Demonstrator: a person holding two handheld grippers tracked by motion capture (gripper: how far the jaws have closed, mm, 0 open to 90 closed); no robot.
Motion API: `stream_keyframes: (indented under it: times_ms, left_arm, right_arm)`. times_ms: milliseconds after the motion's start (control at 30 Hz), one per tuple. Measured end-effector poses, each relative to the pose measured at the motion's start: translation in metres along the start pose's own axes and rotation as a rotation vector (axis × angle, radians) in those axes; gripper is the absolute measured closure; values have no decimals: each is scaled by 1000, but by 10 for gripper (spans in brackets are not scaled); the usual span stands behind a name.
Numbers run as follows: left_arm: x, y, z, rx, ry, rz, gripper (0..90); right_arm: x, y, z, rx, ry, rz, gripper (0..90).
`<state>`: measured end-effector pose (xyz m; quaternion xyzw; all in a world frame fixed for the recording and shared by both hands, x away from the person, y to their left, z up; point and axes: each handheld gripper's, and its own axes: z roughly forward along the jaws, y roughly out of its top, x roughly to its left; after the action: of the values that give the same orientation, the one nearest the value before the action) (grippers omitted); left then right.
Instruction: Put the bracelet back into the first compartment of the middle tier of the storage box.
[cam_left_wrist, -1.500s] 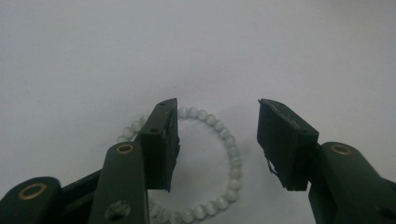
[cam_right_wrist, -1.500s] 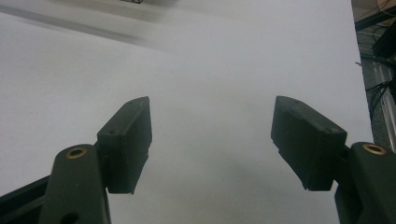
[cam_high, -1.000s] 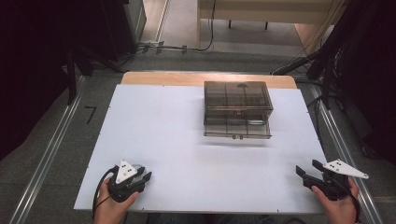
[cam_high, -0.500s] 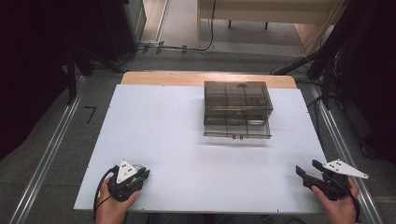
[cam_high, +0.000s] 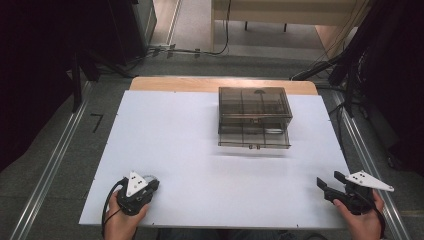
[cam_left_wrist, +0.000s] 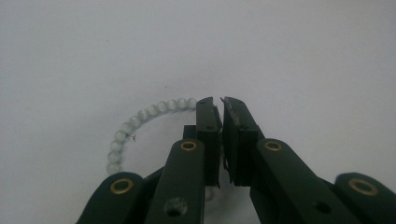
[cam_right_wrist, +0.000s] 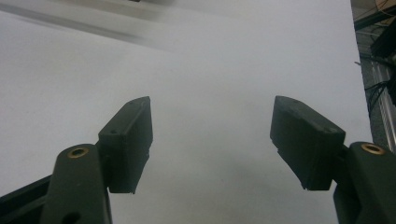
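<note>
Since earlier frame: jaws of my left hand-held gripper (cam_left_wrist: 220, 103) have just been closing, now pinched on pale green round-bead bracelet (cam_left_wrist: 140, 119) lying on white desk (cam_high: 190, 145). Right hand-held gripper (cam_high: 327, 186) wide, empty. Grasp made; lift and transfer to smoky translucent plastic drawer box (cam_high: 254, 116) likely remain.

A drawer box (cam_high: 255, 117) stands toward the table's (cam_high: 175, 130) far right; a bead bracelet (cam_left_wrist: 140, 119) lies near its front-left corner.

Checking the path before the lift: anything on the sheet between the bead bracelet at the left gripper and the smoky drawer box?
Nothing visible. The left gripper has just been closing on the bead bracelet; bare white sheet lies between it and the drawer box.
</note>
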<state>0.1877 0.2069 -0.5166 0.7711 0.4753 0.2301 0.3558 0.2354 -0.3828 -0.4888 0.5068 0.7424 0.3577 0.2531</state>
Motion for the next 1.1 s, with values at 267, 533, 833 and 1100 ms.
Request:
stream_keyframes:
  times_ms: [267, 533, 833, 1100]
  left_arm:
    - [3, 0, -1, -13, -17, -17, 866]
    - [4, 1, -3, -30, -25, -38, 879]
    - [4, 4, -10, -83, -31, -58, 880]
    - [-1, 9, -16, -131, -58, -71, 880]
  right_arm:
    - [0, 0, 0, -1, 1, 1, 284]
    - [-1, 0, -1, -3, 0, 3, 284]
    - [-1, 0, 0, -3, 0, -2, 284]
    - [-1, 0, 0, -3, -3, -2, 285]
